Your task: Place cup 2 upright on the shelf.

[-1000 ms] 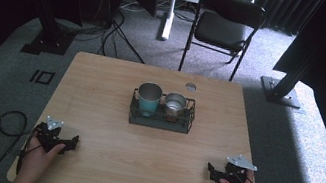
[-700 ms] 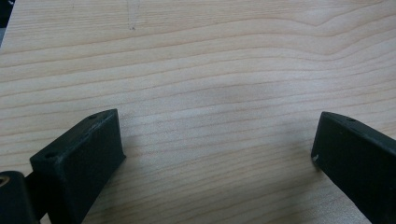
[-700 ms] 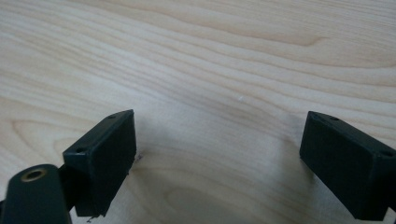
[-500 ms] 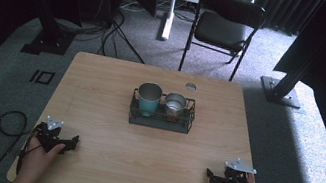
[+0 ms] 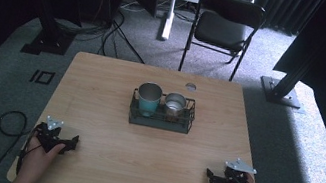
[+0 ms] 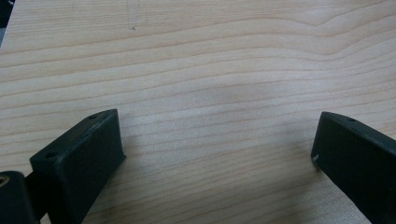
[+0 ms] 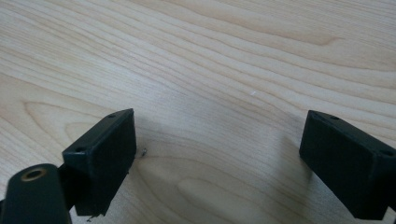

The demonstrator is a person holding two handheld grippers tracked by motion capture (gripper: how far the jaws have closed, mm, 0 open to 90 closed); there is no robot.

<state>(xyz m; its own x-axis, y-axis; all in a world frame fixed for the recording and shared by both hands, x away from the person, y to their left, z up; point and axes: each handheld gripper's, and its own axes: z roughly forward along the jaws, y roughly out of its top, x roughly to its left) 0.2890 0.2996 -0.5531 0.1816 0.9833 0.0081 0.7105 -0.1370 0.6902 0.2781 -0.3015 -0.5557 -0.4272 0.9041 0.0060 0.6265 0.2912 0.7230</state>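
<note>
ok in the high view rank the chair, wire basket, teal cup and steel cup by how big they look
1. chair, though it stands farther off
2. wire basket
3. teal cup
4. steel cup, shorter than the teal cup beside it; their rims look much alike in width

Left gripper [image 5: 71, 143] and right gripper [image 5: 211, 176]: black, blocky jaws with small screw holes, grey three-cornered top plates, trailing black cables.

No readable text, label or number anywhere
</note>
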